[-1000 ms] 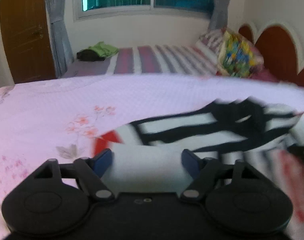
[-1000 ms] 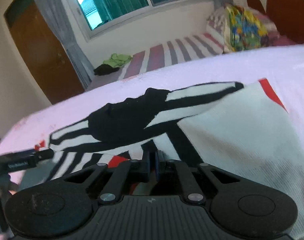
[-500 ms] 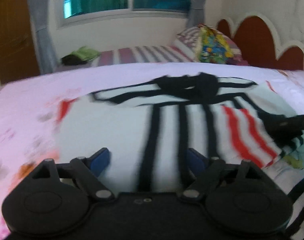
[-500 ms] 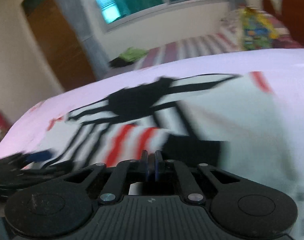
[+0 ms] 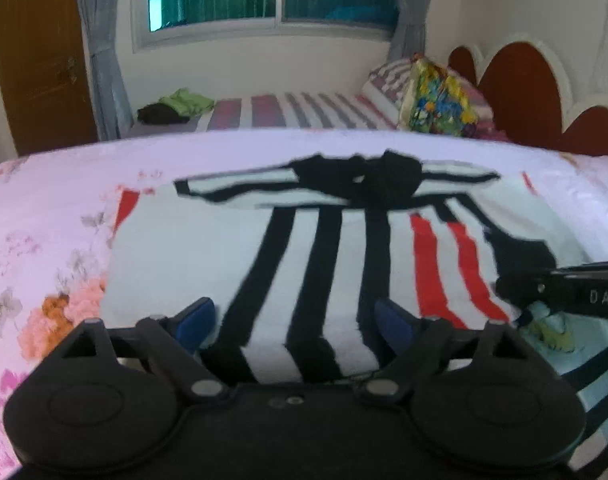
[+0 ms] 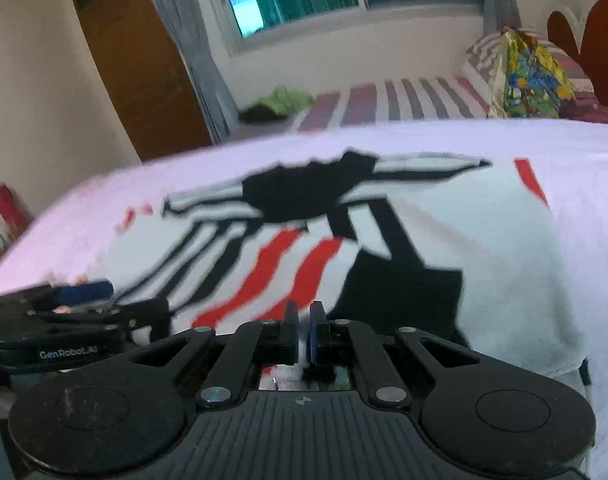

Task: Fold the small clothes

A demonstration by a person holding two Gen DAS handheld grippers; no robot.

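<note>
I have the striped shirt (image 5: 311, 264) lying on the pink floral bedsheet (image 5: 44, 208), white with black bands and two red stripes, its dark collar at the far edge. It looks partly folded: the near portion lies doubled over the body, and a dark patch shows on my right side (image 6: 399, 288), though the blur keeps me from saying exactly which edge went where.

My left gripper (image 5: 292, 316) is released and its jaws are opening wide; the near edge of the shirt sits between the blue pads, but they are not pressing it. My right gripper (image 6: 302, 326) is clenched, with a sliver of cloth seemingly caught between the pads, so I judge it is holding the shirt's near right edge.

So one fold seems laid and let go on the left. Left to do, as I judge it: release the right side, bring the sides in, and make the final fold.
</note>
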